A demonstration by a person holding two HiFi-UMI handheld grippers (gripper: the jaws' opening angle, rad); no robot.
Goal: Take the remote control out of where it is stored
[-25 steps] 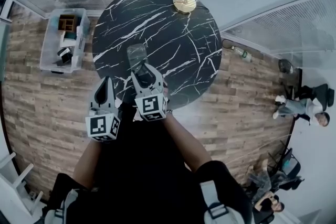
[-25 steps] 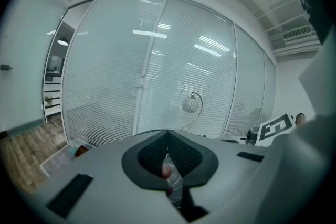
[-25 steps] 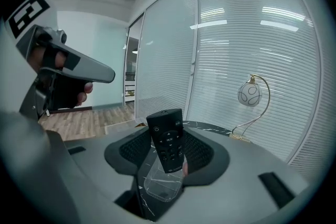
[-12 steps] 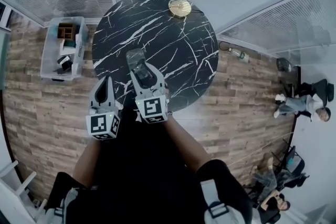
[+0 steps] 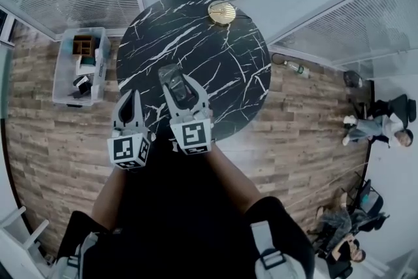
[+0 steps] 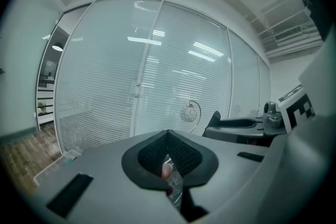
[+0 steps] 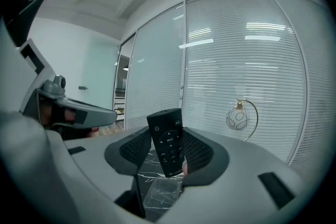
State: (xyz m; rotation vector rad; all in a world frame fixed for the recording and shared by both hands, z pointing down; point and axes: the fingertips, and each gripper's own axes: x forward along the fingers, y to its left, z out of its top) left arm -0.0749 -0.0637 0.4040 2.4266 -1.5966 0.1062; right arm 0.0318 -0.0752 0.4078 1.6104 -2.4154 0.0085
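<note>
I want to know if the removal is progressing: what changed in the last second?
Nothing clearly moved; the slight shifts in the head view look like the camera's own. The right gripper stays shut on the remote control above the marble table. The left gripper stays shut and empty beside it.

Slim black remote control [image 7: 167, 136], face toward the right gripper view, with a power key at its top corner and a ring of keys over rows of small buttons. Stands nearly upright, leaning a little left, pinched at its lower half between the jaws of the right gripper [image 7: 169, 161]. Hangs above the dark marbled bench [image 5: 215, 55], just over a clear plastic piece [image 7: 161, 192] lying flat there.
</note>
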